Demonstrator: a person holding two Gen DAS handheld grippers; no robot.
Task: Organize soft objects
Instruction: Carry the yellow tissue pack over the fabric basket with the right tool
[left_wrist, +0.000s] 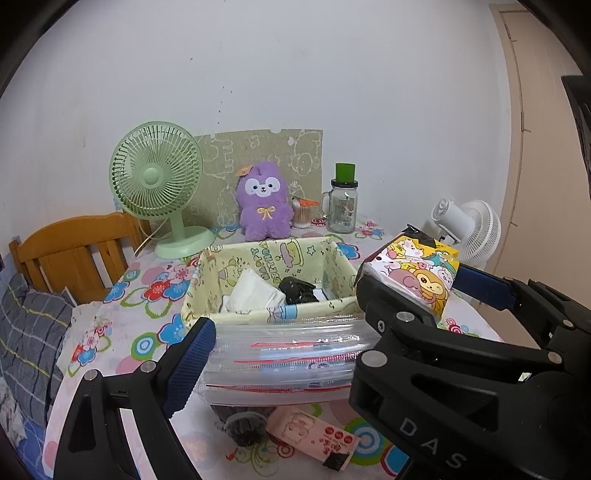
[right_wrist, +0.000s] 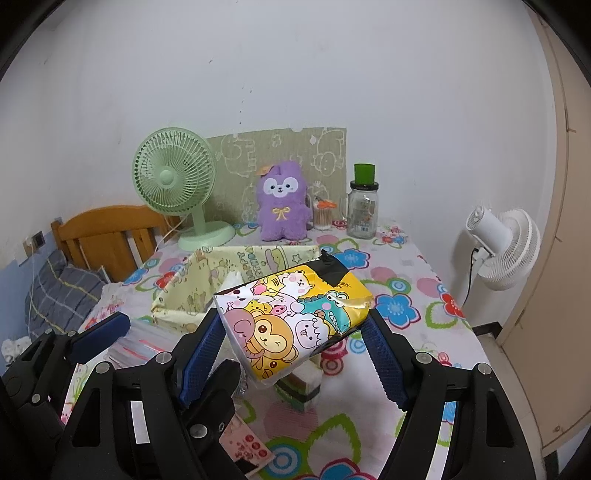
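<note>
My right gripper is shut on a yellow cartoon-print tissue pack and holds it above the table, just right of the yellow fabric basket. The pack also shows in the left wrist view between that gripper's blue pads. The basket holds a white cloth and a black item. My left gripper is open around a stack of clear zip bags in front of the basket. Its right finger is hidden behind the right gripper.
A pink tissue pack and a grey sock lie at the table's front. A green fan, purple plush, swab jar and glass jar stand at the back. A white fan stands right, a wooden chair left.
</note>
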